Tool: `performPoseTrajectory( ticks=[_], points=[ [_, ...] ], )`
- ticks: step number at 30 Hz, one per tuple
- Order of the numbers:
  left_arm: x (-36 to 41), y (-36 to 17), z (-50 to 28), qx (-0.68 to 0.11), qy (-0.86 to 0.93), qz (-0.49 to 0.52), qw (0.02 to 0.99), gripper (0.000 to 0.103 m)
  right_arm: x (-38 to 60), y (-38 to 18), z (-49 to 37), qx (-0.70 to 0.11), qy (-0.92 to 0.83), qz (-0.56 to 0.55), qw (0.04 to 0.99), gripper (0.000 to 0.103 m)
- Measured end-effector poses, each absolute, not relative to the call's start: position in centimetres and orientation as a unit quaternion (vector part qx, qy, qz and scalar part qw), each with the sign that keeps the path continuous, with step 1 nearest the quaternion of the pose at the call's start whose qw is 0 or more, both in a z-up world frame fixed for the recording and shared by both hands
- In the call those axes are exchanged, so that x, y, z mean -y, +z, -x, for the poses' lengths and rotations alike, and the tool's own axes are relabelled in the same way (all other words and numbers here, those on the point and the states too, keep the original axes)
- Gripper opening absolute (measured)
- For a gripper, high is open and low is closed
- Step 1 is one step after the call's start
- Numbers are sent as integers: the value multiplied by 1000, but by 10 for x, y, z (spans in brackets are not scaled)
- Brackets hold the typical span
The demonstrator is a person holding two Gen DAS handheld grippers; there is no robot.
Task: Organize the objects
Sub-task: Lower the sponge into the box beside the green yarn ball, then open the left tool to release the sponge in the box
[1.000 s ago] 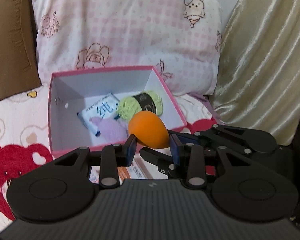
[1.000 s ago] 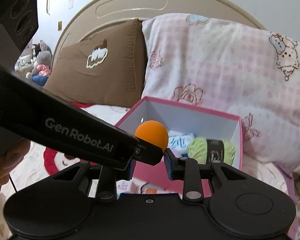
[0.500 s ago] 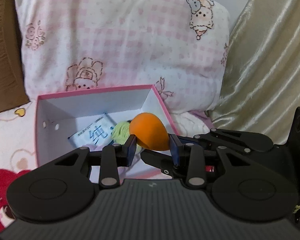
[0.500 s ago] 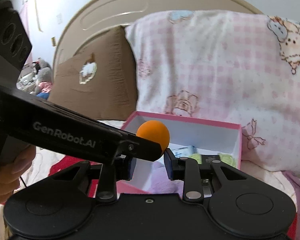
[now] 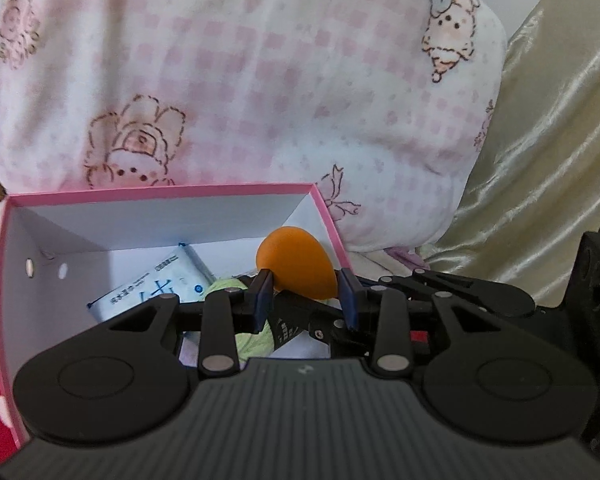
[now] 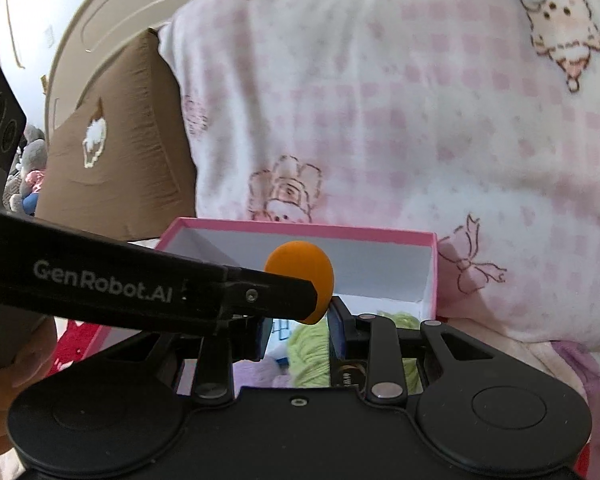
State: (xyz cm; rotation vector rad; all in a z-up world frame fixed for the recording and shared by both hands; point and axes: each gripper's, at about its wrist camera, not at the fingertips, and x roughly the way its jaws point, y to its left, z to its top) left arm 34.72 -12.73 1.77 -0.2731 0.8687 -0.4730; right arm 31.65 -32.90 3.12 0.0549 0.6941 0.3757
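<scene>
Holding an orange egg-shaped sponge [image 5: 298,264] between its two pads, my left tool [image 5: 305,294] hangs over the open pink box [image 5: 160,192] on the bed, with the sponge above the box's right end. Inside the box I see a green yarn ball [image 5: 252,340] and a white packet with blue print [image 5: 156,288] lying side by side. My right tool [image 6: 296,334] sits just beneath the left one, its fingers apart with only yarn and box floor showing through the gap. A pink checked pillow [image 5: 260,72] stands behind the box, beside a brown pillow [image 6: 124,168].
</scene>
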Motion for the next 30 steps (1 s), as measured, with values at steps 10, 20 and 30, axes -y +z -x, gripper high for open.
performPoseTrajectory(
  ticks=[10, 20, 30],
  points=[
    [137, 1, -387, -432, -206, 146, 866, 43, 334, 17, -350, -341, 149, -23, 928, 35],
    [118, 1, -388, -430, -180, 159, 870, 48, 329, 19, -352, -330, 140, -13, 933, 34],
    [96, 30, -344, -456, -166, 90, 870, 49, 328, 36, -297, -328, 151, -15, 933, 37]
  ],
)
